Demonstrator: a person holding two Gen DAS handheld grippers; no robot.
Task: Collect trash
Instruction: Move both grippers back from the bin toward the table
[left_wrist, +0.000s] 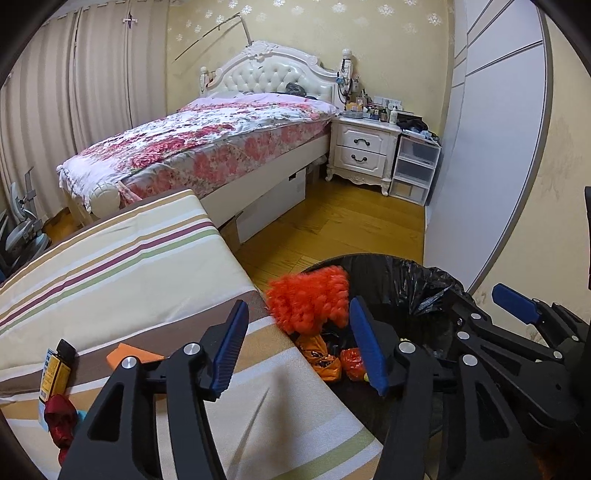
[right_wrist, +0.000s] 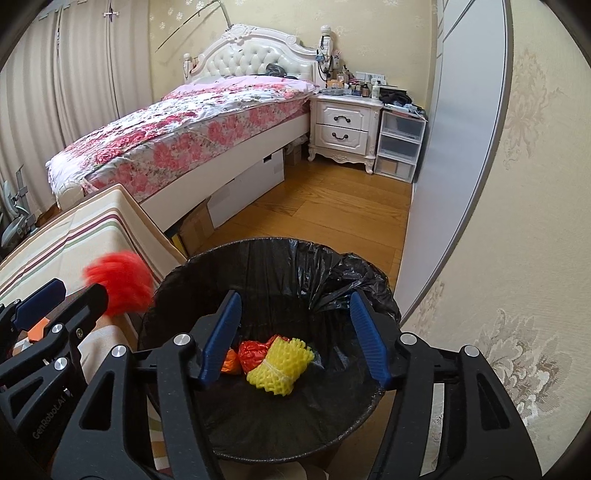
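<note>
A bin lined with a black bag (right_wrist: 258, 247) stands on the wood floor beside a striped cushion. My right gripper (right_wrist: 295, 297) hangs open over its mouth with nothing between its fingers. Inside the bin lie a yellow foam net (right_wrist: 282, 365), a red crumpled bag (right_wrist: 255, 352) and an orange wrapper (right_wrist: 229, 365). My left gripper (left_wrist: 299, 306) is open at the bin's (left_wrist: 369, 258) left rim. An orange-red foam net (left_wrist: 308, 299) sits just ahead of its fingertips, free of the pads. In the right wrist view that net (right_wrist: 120, 282) is blurred.
The striped cushion (left_wrist: 129, 266) carries a yellow-and-black box (left_wrist: 55, 373), a dark red crumpled piece (left_wrist: 61, 421) and an orange card (left_wrist: 129, 356). Behind it is a floral bed (left_wrist: 207, 147), with a white nightstand (left_wrist: 364, 151) and plastic drawers (left_wrist: 415, 168). A wardrobe wall (left_wrist: 491, 166) is on the right.
</note>
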